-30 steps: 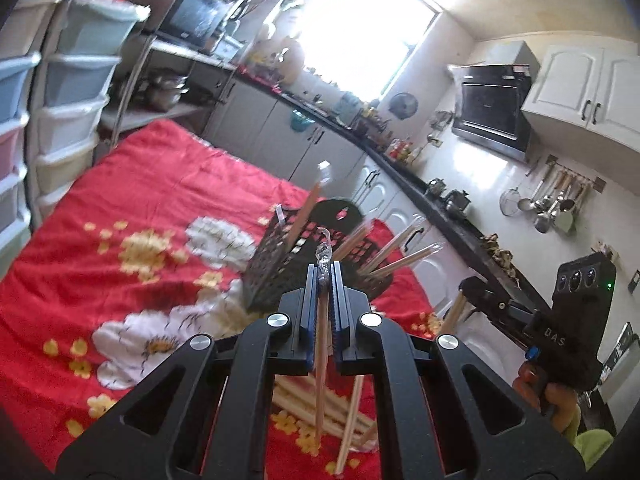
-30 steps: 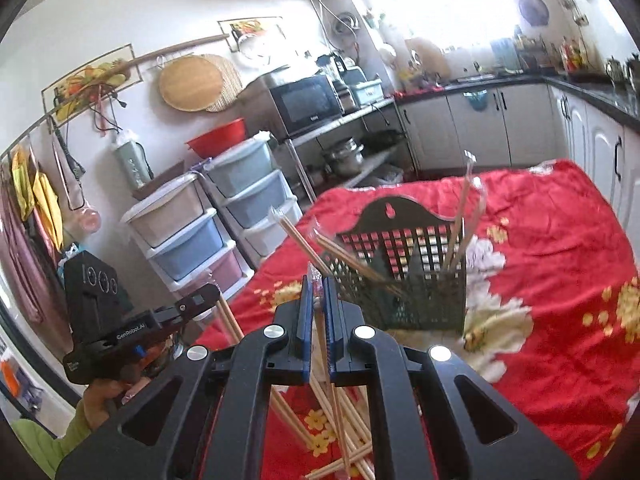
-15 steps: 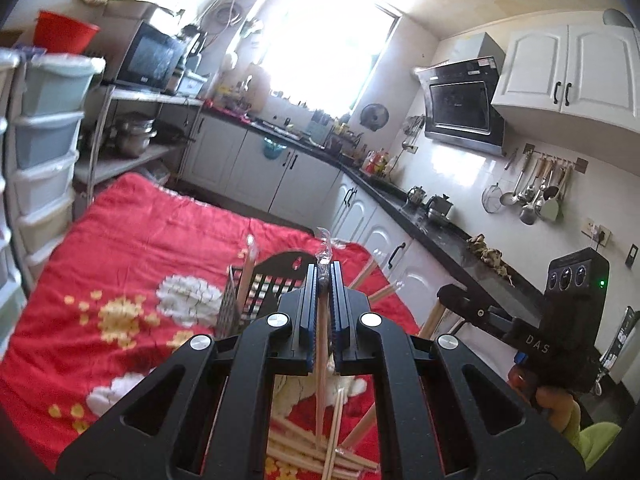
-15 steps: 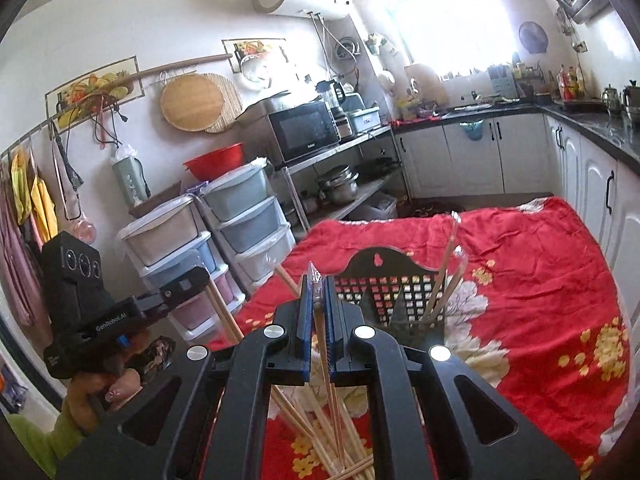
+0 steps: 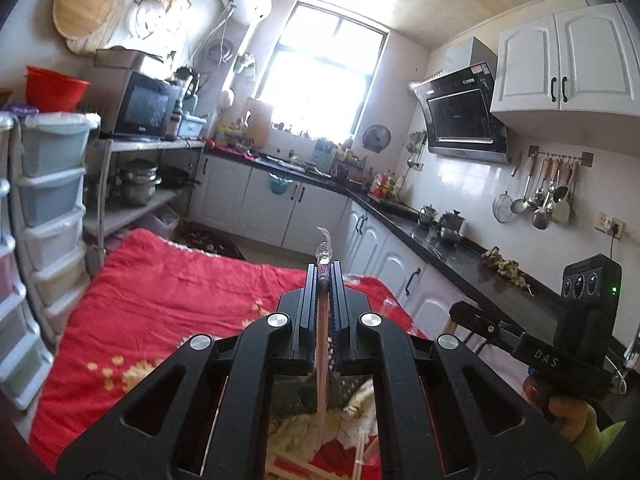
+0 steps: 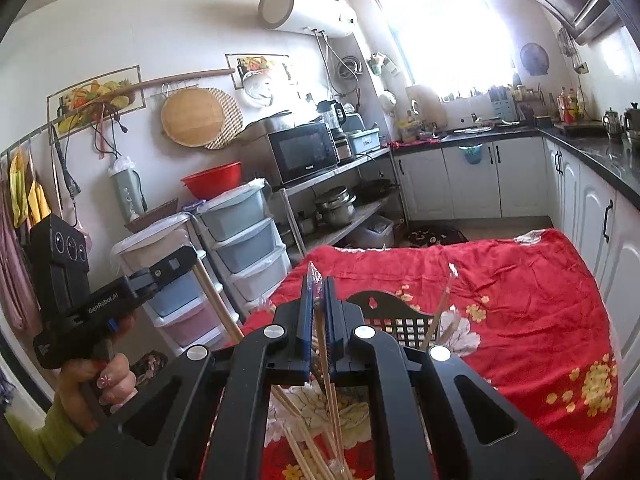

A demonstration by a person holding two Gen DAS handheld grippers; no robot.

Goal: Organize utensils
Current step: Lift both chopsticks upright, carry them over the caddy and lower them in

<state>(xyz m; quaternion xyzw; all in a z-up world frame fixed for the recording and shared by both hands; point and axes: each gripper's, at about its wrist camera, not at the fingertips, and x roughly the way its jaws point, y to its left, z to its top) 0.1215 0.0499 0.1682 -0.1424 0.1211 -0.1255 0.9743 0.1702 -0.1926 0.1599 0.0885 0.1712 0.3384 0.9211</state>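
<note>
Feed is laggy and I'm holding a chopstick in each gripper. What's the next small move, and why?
Probably bring the right gripper forward over the basket and tip its chopstick in. Both jaws are clamped on wrapped chopsticks, the left gripper too; the basket sits just ahead, already holding a few, with more loose on the red cloth.

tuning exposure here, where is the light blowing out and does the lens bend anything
Left wrist view: the window is blown out white and the cabinets bow. Right wrist view: window glare washes the wall, edges curve, corners dark.
</note>
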